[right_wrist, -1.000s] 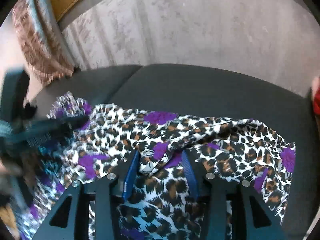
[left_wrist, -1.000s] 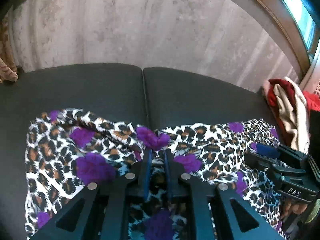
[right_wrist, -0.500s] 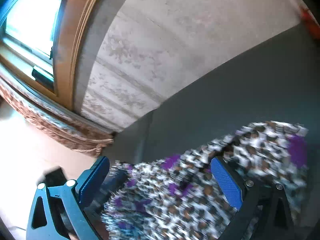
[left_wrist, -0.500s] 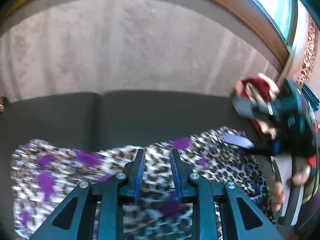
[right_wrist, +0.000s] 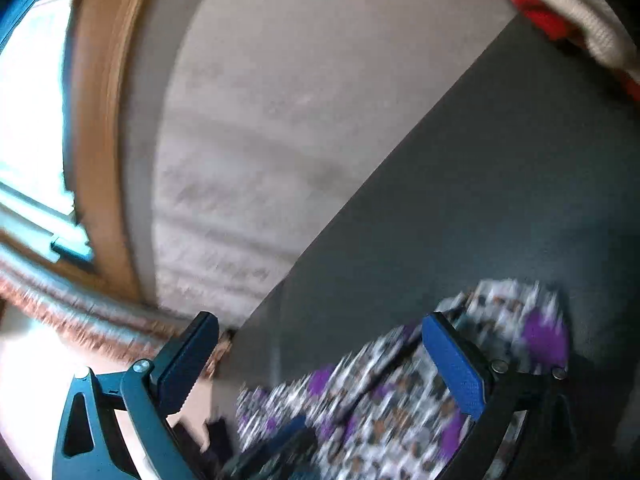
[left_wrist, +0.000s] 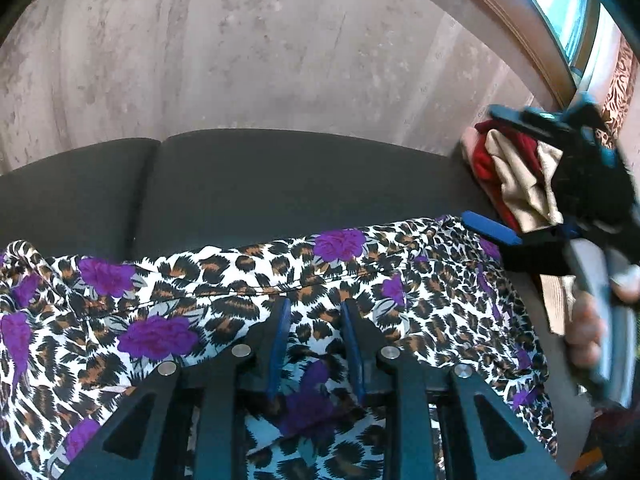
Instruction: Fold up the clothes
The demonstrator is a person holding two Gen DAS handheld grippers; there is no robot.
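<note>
A leopard-print garment with purple flowers (left_wrist: pixel 248 280) lies spread on the dark grey sofa seat (left_wrist: pixel 280 184). My left gripper (left_wrist: pixel 314 304) hovers low over its middle, open by a narrow gap, and the fabric shows flat between the blue pads. My right gripper (left_wrist: pixel 478 162) is raised at the right edge of the garment, held by a hand (left_wrist: pixel 584 328), with its jaws wide apart and nothing in them. In the blurred, tilted right wrist view the right gripper (right_wrist: pixel 320 320) is open above the garment (right_wrist: pixel 400 400).
A pile of red and beige clothes (left_wrist: pixel 508 176) sits at the right end of the sofa, also in the right wrist view as the clothes pile (right_wrist: pixel 560 8). A pale patterned wall (left_wrist: pixel 260 52) rises behind the seat. A wooden window frame (right_wrist: pixel 100 120) is at the side.
The left gripper's fingers have parted and the pinched fold now lies flat. The right gripper has opened wide, lifted off the garment and swung up to the right.
</note>
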